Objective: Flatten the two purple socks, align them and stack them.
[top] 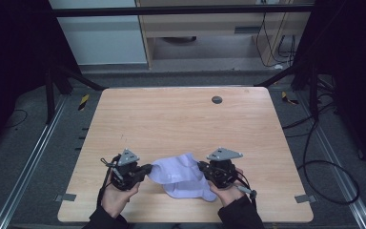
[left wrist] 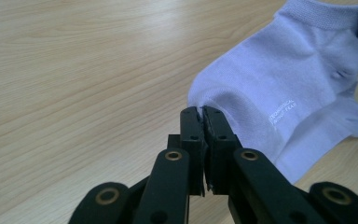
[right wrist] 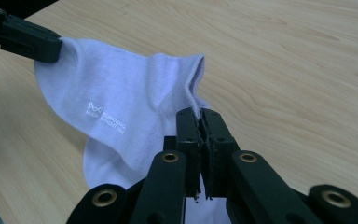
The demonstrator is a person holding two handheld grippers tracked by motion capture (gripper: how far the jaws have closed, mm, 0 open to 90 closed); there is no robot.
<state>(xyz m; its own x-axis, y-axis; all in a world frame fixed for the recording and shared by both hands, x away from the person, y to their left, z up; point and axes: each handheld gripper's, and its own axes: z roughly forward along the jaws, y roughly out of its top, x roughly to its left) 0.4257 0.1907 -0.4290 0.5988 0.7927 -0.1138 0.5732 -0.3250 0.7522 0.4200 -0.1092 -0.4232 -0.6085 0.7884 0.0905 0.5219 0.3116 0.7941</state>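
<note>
Pale lilac ankle sock (top: 183, 175) sits near the 6 o'clock edge of the wooden table (top: 181, 119), between both hands. Left gripper (top: 147, 169) has its jaws closed on the sock's edge at 9 o'clock; in the left gripper view the jaws meet with fabric pinched between them (left wrist: 201, 112). Right gripper (top: 201, 165) is clamped on the edge at 3 o'clock, looks like the ribbed cuff (right wrist: 193, 79) in the right gripper view, jaws pressed tight on it. The sock appears doubled: a second layer with a toe shows under the printed top one (left wrist: 279, 112), so possibly a pair stacked, can't confirm. Looks like the spread/flatten step: both ends gripped, fabric partly lifted and still wrinkled in the middle. Next move likely calls for pulling the two grippers apart along the 9–3 line to take up slack, then lowering flat. Risk: thin pinch on the left could slip under tension.
</note>
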